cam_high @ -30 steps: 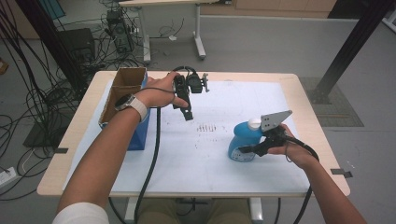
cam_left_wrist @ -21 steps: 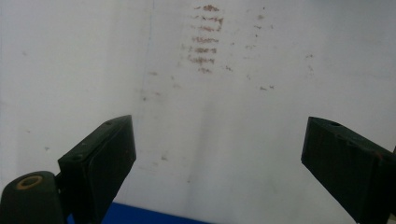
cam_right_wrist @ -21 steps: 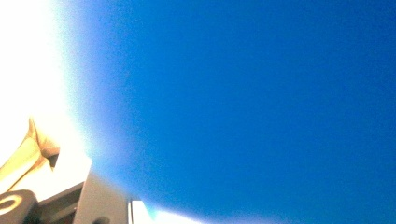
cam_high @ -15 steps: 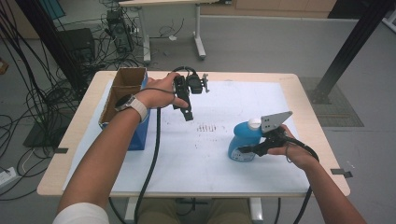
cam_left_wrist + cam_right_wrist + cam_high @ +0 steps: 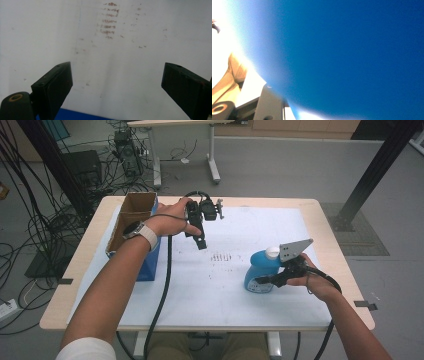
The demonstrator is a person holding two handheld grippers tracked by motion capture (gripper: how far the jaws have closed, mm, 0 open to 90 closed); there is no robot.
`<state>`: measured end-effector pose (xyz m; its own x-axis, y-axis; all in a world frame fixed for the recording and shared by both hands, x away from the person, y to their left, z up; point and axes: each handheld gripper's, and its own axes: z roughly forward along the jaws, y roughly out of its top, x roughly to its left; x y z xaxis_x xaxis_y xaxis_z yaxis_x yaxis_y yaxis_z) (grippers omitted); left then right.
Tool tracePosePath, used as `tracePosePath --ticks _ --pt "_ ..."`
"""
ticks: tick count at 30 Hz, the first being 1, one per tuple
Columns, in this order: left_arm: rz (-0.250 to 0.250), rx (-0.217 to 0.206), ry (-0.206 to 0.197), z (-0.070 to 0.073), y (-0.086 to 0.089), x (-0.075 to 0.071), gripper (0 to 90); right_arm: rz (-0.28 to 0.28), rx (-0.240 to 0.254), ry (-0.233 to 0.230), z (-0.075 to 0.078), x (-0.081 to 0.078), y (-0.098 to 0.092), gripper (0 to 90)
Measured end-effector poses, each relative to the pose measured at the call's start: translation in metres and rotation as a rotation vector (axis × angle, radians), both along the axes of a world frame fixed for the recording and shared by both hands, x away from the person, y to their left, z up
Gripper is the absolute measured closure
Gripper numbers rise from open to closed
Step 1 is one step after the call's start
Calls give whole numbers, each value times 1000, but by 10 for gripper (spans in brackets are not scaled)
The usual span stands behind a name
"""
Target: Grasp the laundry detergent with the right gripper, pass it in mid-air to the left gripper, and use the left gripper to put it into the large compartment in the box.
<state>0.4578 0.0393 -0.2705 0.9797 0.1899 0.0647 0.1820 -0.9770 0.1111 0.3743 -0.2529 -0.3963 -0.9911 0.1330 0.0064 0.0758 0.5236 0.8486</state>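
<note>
A blue plastic bottle (image 5: 256,270) with a white cap stands on the white sheet at the right of the table. My right gripper (image 5: 265,279) comes at it from the right and is shut on its lower body. In the right gripper view the bottle's blue wall (image 5: 352,55) sits very close to the lens, blurred, with one finger (image 5: 270,103) against it at the lower left. My left gripper (image 5: 200,241) hangs above the sheet near the table's middle, pointing down. It is open (image 5: 116,86) with nothing between its fingers.
An open cardboard box (image 5: 137,206) stands at the table's left edge, and a blue box (image 5: 148,265) is in front of it under the left forearm. Faint reddish marks (image 5: 220,256) stain the white sheet (image 5: 225,295). Cables and a second table lie beyond on the floor.
</note>
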Motion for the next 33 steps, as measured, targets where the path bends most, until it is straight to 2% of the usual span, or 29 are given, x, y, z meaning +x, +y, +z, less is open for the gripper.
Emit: tracePosePath --ticks 9,33 --pt "-2 3 0 1 -1 -1 105 -3 13 3 -1 0 -1 430" --pt "-8 11 2 2 -2 -2 106 -5 3 -4 0 -1 0 442"
